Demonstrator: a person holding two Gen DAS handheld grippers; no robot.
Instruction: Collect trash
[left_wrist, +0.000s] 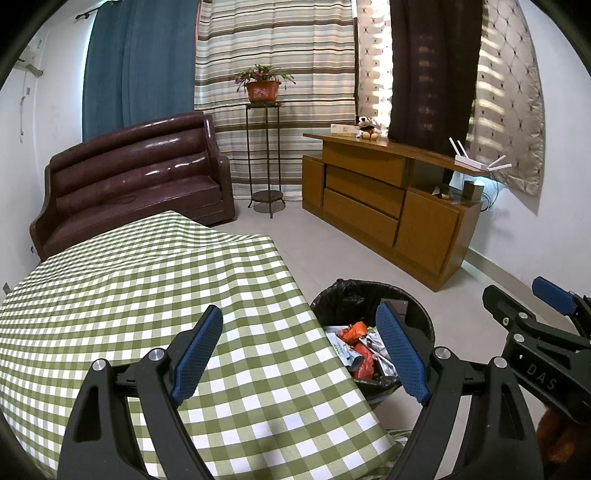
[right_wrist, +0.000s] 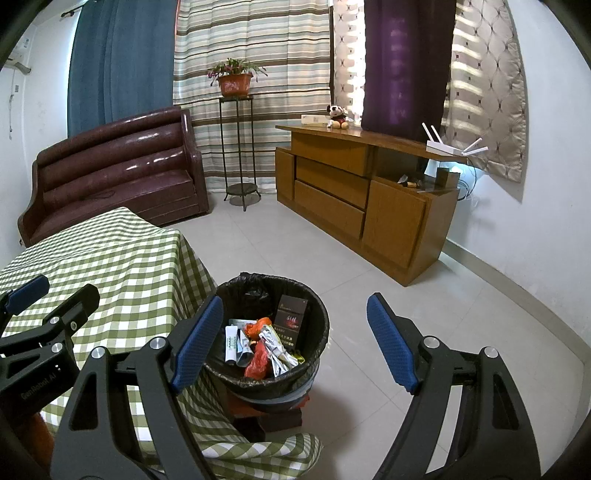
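Both jaws held apart and empty, left hand-held gripper (left_wrist: 301, 349) over checked desk (left_wrist: 147, 295), right hand-held gripper (right_wrist: 295, 341) above wrapper-filled trash bin (right_wrist: 273, 332)

A green-and-white checked tablecloth (left_wrist: 147, 295), a black-lined bin (right_wrist: 317, 314), a maroon sofa (left_wrist: 140, 177) and striped curtains (left_wrist: 277, 55).
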